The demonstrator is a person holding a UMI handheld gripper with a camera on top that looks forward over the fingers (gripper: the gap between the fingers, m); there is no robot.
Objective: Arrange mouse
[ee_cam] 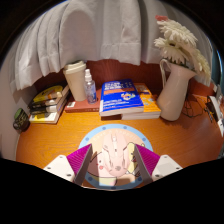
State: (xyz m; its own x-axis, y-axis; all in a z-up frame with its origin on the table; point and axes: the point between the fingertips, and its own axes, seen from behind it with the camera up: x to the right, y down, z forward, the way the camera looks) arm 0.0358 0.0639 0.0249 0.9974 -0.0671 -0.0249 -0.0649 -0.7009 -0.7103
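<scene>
A cream and pink mouse (112,155) with a cartoon print sits between my fingers, and both magenta pads (84,160) press its sides. My gripper (112,162) is shut on it. The mouse is over a round light-blue mouse mat (112,131) that lies on the wooden desk (50,140) just ahead of the fingers. I cannot tell whether the mouse rests on the mat or is held above it.
Beyond the mat lie blue books (125,97). A white vase with pale flowers (176,82) stands right of them. A small clear bottle (90,86) and a beige container (75,80) stand to the left, with a stack of items (47,102) further left. White curtains hang behind.
</scene>
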